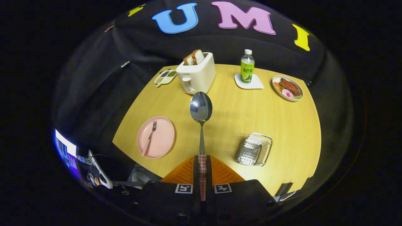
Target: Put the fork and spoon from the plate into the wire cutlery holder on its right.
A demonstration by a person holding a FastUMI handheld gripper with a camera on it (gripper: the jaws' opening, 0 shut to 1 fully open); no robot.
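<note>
At the far left, below the table (282,125) edge, a lit screen (64,147) glows beside some cables. On the table, the pink plate (163,141) lies to the left of my fingers, and the fork (149,138) rests on it alone, tines pointing away from me. Behind the plate, at the far edge, sits a small tray (165,77) of 3 compartments, and just right of it the toaster (197,77) with 2 slices of bread (194,57) standing up out of it. My gripper (203,171) is clamped on the spoon (201,110): both fingers press its checked handle, and the bowl rises straight ahead of me, covering the toaster's near corner. Right of that, a bottle (247,66) stands on a white coaster (252,84). Nearer me, right of my fingers, the holder (254,149) stands with nothing in it that I can see. Farthest right, a dish (287,88) of food.
</note>
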